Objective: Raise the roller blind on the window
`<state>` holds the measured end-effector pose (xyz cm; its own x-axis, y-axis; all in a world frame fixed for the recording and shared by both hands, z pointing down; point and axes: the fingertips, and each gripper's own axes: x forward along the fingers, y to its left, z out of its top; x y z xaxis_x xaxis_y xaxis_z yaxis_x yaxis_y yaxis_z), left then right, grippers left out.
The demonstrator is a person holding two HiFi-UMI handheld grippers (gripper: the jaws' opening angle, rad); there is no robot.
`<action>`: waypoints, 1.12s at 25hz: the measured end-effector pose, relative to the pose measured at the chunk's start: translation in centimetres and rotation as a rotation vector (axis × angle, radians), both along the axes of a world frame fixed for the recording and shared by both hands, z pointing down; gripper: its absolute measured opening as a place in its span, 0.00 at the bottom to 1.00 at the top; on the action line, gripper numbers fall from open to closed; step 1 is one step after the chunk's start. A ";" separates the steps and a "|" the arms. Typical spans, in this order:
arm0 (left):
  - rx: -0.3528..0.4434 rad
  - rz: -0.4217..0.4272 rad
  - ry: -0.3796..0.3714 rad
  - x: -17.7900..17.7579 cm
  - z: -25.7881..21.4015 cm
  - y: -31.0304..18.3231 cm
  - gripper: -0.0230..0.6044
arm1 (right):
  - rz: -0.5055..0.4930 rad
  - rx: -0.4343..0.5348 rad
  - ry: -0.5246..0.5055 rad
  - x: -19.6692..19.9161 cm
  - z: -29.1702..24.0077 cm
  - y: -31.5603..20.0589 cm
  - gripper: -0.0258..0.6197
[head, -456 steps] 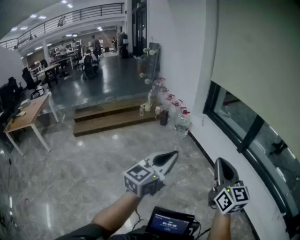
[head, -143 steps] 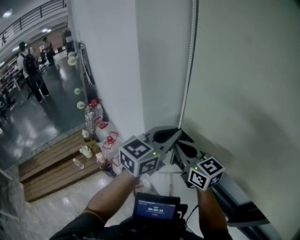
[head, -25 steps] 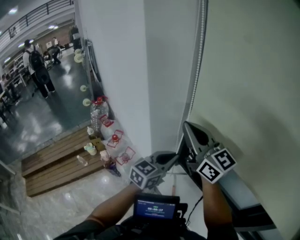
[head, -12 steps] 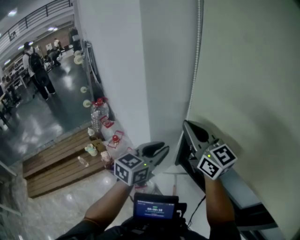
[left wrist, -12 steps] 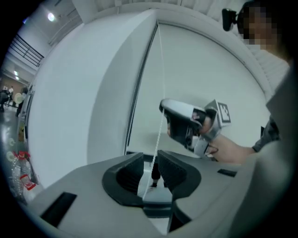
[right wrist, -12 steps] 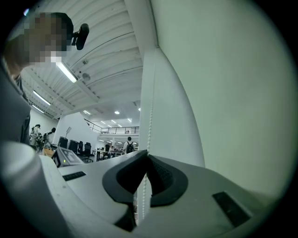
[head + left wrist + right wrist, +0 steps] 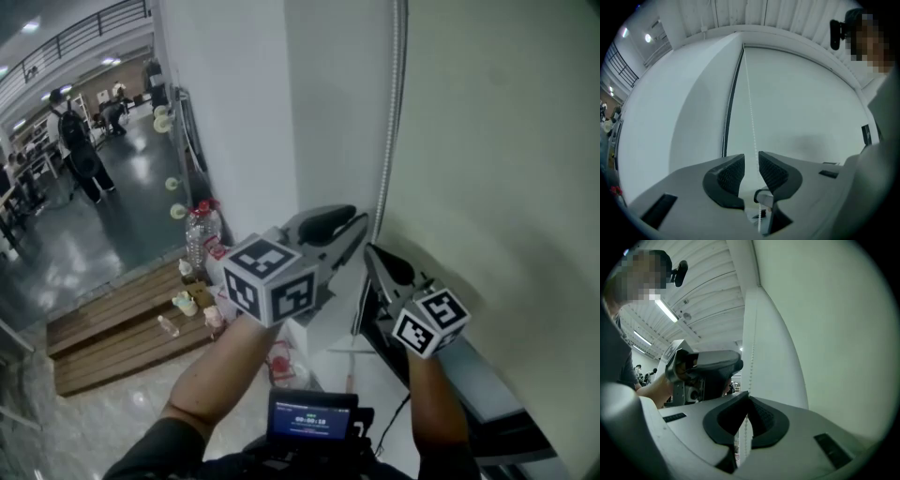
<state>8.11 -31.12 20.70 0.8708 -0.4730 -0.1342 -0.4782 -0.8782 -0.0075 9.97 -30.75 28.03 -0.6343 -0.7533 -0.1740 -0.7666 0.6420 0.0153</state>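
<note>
The pale roller blind (image 7: 506, 141) hangs down over the window, filling the right of the head view. Its white bead chain (image 7: 388, 131) drops along the blind's left edge. My left gripper (image 7: 356, 230) is held high beside the chain, above the right one. In the left gripper view the chain (image 7: 750, 108) runs through the gap of the left gripper (image 7: 751, 161); its jaws have just opened and stand apart, not pressing it. My right gripper (image 7: 370, 251) sits lower, and in the right gripper view the right gripper (image 7: 748, 398) is shut on the chain (image 7: 750, 352).
A white wall pillar (image 7: 234, 103) stands left of the chain. Below it are wooden steps (image 7: 112, 328) with bottles (image 7: 199, 239). A person with a backpack (image 7: 80, 155) stands in the hall at far left. A small screen (image 7: 311, 420) sits at my chest. The dark window frame (image 7: 469, 394) runs at lower right.
My left gripper has opened and risen from below the right gripper to above it, along the chain. The right gripper has stayed put, shut on the chain.
</note>
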 end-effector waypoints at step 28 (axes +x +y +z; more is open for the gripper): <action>0.032 -0.091 -0.128 3.9 3.5 -3.3 0.03 | 0.069 -0.138 0.054 0.3 6.1 -2.0 0.05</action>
